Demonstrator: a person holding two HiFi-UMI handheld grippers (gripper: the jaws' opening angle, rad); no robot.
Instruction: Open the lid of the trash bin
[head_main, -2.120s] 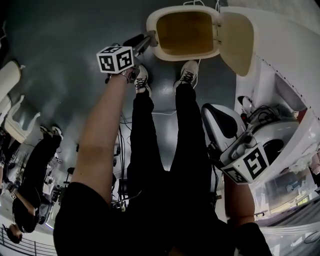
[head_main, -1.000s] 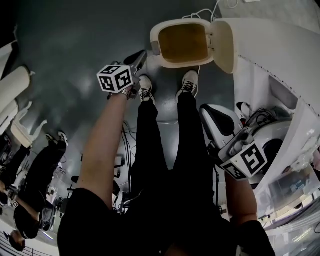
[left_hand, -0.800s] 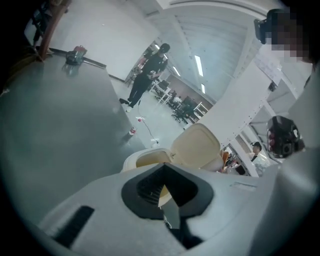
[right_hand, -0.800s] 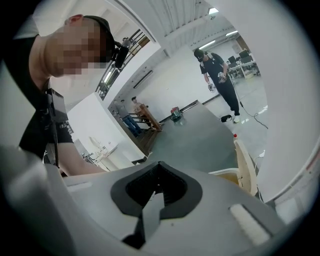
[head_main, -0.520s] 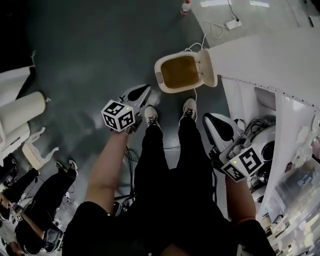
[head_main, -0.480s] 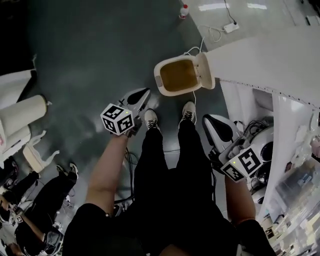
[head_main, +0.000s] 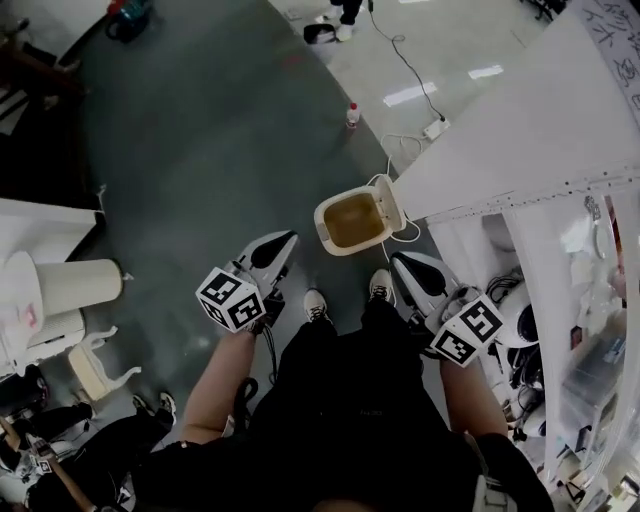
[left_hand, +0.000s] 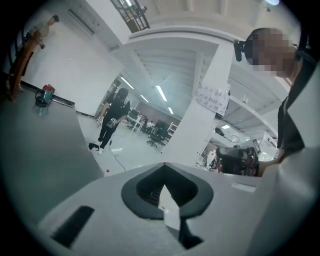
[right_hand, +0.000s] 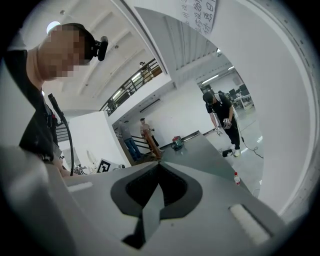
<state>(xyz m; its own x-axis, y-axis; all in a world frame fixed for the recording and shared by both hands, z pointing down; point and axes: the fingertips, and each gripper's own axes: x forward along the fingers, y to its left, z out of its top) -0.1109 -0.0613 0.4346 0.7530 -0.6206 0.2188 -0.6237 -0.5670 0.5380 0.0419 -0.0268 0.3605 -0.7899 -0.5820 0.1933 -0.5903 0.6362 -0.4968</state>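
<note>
Shift since before: left gripper and right gripper have both come up and away from the floor. The cream plastic trash bin now shows smaller in the head view, well apart from either tool. Its lid was up then and it's up now.
Bin: sits on the dark grey floor, just ahead of the person's two pale shoes. A yellowish liner shows inside, and the hinged lid stands open on the right side.
Right of the bin: a big white slanted panel, its lower corner just beside the lid.
Beyond the bin: a small bottle with a red cap stands upright on the floor, with a white power strip near it.
Far left: a white cylinder and a white chair, well apart from the bin.
Left jaws: pressed together with nothing between them and touching nothing. The white shell points out past the left shoe, marker cube at its back.
Right jaws: closed on each other and empty too, over by the right shoe and near the panel.
Background: in the left gripper view, another person in black stands far off on the pale floor.
</note>
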